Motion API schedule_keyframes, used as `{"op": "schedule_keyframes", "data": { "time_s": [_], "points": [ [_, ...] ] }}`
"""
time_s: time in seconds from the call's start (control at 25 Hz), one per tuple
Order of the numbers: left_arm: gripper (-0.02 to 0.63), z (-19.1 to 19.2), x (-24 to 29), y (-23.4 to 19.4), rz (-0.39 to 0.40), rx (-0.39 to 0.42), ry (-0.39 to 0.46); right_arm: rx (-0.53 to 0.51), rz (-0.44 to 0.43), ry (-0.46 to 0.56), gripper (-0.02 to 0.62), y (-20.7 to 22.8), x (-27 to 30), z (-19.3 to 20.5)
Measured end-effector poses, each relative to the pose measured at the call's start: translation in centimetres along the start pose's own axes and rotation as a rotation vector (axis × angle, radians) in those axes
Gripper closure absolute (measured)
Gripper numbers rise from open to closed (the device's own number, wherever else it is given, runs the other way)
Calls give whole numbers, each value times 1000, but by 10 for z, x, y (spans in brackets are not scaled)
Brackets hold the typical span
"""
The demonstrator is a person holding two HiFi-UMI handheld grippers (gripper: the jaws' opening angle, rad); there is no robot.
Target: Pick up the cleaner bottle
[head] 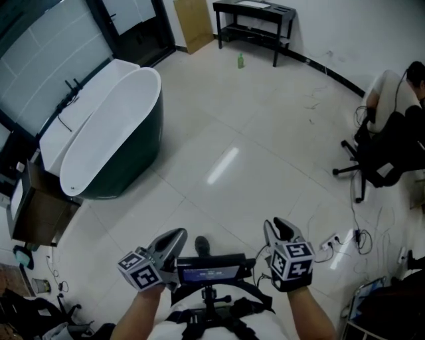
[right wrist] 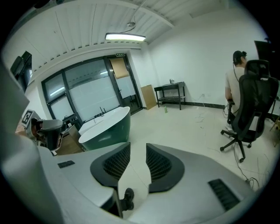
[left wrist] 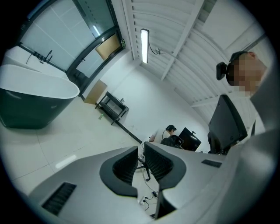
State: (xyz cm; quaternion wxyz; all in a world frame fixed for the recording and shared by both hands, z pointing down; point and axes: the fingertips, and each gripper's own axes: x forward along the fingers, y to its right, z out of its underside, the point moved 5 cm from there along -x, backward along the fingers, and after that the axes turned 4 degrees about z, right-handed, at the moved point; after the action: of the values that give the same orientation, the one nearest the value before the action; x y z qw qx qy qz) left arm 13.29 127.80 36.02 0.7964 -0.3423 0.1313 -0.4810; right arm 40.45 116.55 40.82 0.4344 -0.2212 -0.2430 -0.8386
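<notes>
The cleaner bottle point(head: 240, 60) is a small green bottle standing on the pale tiled floor at the far end of the room, just in front of a black table point(head: 255, 20). It appears tiny in the left gripper view point(left wrist: 99, 116) and in the right gripper view point(right wrist: 166, 109). Both grippers are held close to my body, far from the bottle. My left gripper point(head: 171, 243) point(left wrist: 141, 151) has only a narrow gap between its pads and holds nothing. My right gripper point(head: 279, 230) point(right wrist: 138, 151) stands open and empty.
A white and dark green bathtub point(head: 109, 126) stands at the left, with a wooden cabinet point(head: 36, 206) beside it. A person sits on a black office chair point(head: 382, 163) at the right. Cables and a power strip point(head: 332, 240) lie on the floor near my right gripper.
</notes>
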Motion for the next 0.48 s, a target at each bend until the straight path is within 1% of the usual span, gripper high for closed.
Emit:
{"op": "schedule_keyframes", "data": {
  "time_s": [0.24, 0.48],
  "points": [
    [558, -24, 48, -30, 60, -8, -39, 20, 55, -4, 486, 20, 30, -21],
    [559, -69, 100, -77, 105, -20, -70, 38, 116, -20, 486, 30, 74, -60]
  ]
}}
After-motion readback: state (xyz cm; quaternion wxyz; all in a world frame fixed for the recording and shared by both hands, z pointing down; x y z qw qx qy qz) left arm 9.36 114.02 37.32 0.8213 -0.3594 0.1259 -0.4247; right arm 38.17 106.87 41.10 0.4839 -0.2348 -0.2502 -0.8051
